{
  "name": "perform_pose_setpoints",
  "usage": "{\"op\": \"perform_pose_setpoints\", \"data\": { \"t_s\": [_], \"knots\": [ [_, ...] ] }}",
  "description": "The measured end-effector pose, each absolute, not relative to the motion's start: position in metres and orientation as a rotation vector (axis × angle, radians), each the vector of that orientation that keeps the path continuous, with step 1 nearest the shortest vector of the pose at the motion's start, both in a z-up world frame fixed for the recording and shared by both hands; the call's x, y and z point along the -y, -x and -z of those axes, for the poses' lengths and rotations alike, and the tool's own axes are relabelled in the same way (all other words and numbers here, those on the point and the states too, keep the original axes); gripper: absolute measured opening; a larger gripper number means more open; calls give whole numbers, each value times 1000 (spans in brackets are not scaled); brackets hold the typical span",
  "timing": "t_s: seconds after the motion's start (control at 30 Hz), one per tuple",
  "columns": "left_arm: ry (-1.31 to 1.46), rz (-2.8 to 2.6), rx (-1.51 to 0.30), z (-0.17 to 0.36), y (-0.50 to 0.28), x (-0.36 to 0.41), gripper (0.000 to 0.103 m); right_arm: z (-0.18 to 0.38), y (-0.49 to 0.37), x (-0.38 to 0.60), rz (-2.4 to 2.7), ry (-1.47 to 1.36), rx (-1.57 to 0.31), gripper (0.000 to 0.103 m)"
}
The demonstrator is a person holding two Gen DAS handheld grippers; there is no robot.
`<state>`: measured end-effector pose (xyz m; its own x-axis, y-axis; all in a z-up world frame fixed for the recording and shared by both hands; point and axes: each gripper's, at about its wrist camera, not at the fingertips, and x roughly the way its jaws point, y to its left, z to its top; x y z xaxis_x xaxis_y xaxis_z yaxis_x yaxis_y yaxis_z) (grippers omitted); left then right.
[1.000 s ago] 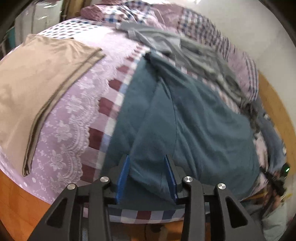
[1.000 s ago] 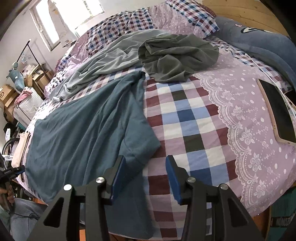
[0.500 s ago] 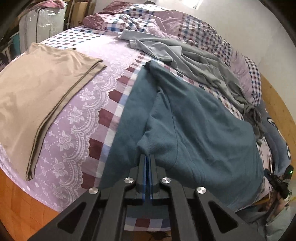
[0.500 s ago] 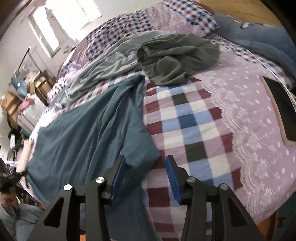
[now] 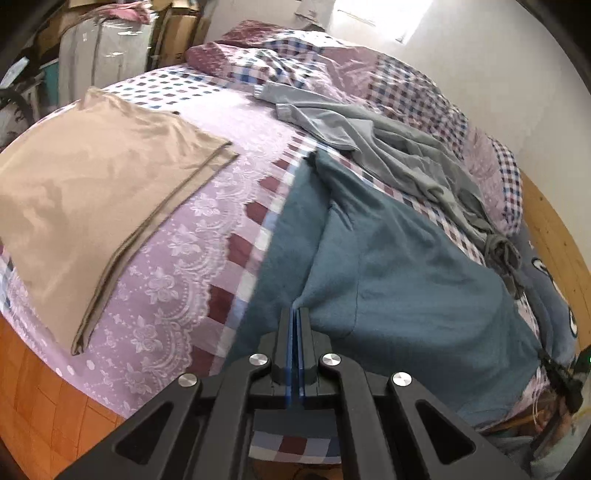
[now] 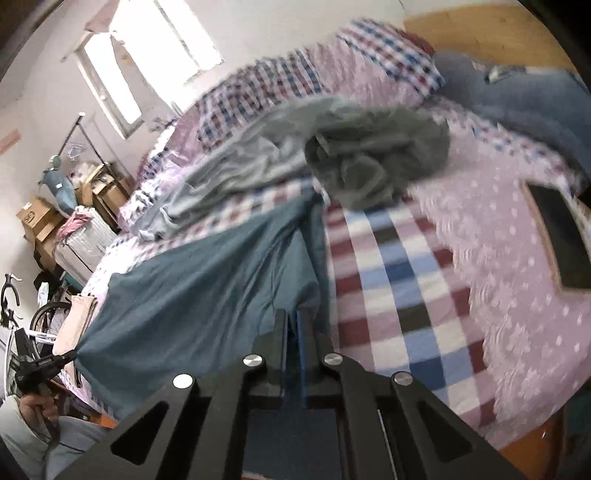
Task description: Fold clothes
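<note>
This is a home bedroom, lived-in and a bit crowded. A bed (image 5: 207,236) fills both views, dressed in a lilac lace-printed and checked sheet, with checked pillows (image 6: 388,48) at the wooden headboard (image 6: 480,33). Loose clothes lie across it: a teal garment (image 5: 388,280), a grey heap (image 6: 380,147), a folded tan piece (image 5: 85,192). A bright window (image 6: 162,48) sits in the pale wall. Along the side, stacked cardboard boxes (image 6: 40,221), a suitcase (image 6: 88,240) and a bicycle (image 6: 22,325) crowd the floor.
</note>
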<state>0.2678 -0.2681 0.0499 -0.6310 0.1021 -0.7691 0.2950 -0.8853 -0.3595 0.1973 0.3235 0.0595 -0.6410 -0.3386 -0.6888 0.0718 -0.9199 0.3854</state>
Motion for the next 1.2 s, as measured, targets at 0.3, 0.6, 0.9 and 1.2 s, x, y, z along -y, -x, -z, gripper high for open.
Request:
{"op": "perform_pose_setpoints", "data": {
  "t_s": [0.3, 0.6, 0.9, 1.2],
  "knots": [
    [-1297, 2591, -714, -45, -265, 271, 0, -57, -197, -323, 2577, -1223, 477, 3],
    [-1290, 2506, -876, -38, -271, 293, 0, -52, -194, -324, 2588, -1247, 488, 6],
    [-1209, 2826, -844, -61, -249, 269, 58, -40, -189, -327, 2607, -1289, 494, 7],
    [-1272, 2890, -422, -53, -157, 242, 58, -42, -185, -328, 2641, -1268, 495, 8]
  ]
}}
